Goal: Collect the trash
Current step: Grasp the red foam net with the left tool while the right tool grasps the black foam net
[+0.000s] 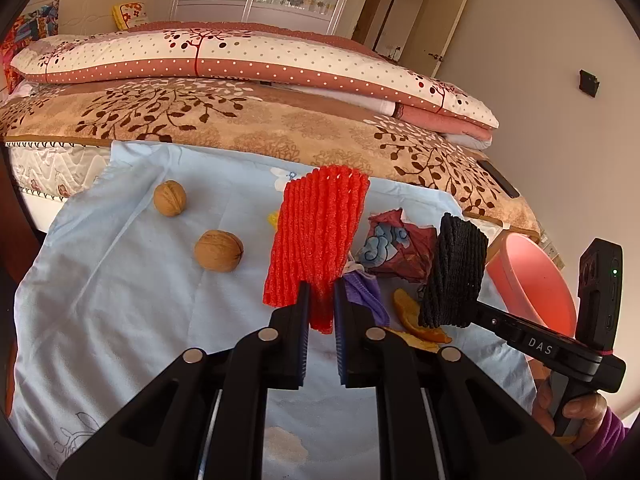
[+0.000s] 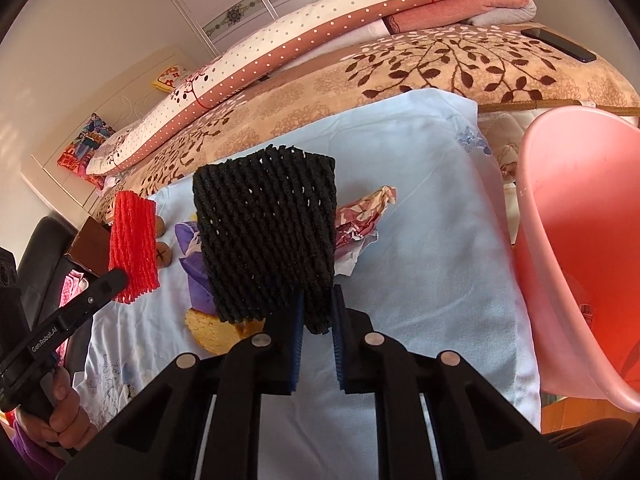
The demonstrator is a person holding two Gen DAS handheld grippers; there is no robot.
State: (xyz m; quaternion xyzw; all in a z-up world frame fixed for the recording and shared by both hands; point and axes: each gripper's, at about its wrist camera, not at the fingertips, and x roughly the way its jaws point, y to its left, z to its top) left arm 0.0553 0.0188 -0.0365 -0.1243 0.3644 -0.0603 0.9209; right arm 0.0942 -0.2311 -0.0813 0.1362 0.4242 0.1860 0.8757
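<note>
Bedroom setting, folded quilts stacked behind, and a pale blue cloth [image 1: 120, 280] spread over the bed edge as the work surface. Starting at the left, two walnuts [image 1: 219, 250] sit loose on the cloth, well clear of the action. Next, the left gripper [image 1: 321, 292] is clamped on the lower edge of a red foam net [image 1: 318, 240], holding it upright above the cloth. Under and beside it lie a purple wrapper [image 1: 366, 292], orange peel [image 1: 416, 320] and a crumpled printed wrapper [image 1: 394, 246]. Further right, the right gripper [image 2: 316, 308] pinches a black foam net [image 2: 268, 236] by its bottom edge, lifted off the cloth too. At the far right stands the pink bin [image 2: 560, 240], mouth tilted toward the cloth. Judgement call: the black net is nearer, so swing it over the rim first, release only once it's well inside, then bring the red one across; both are light and springy and could bounce out.
</note>
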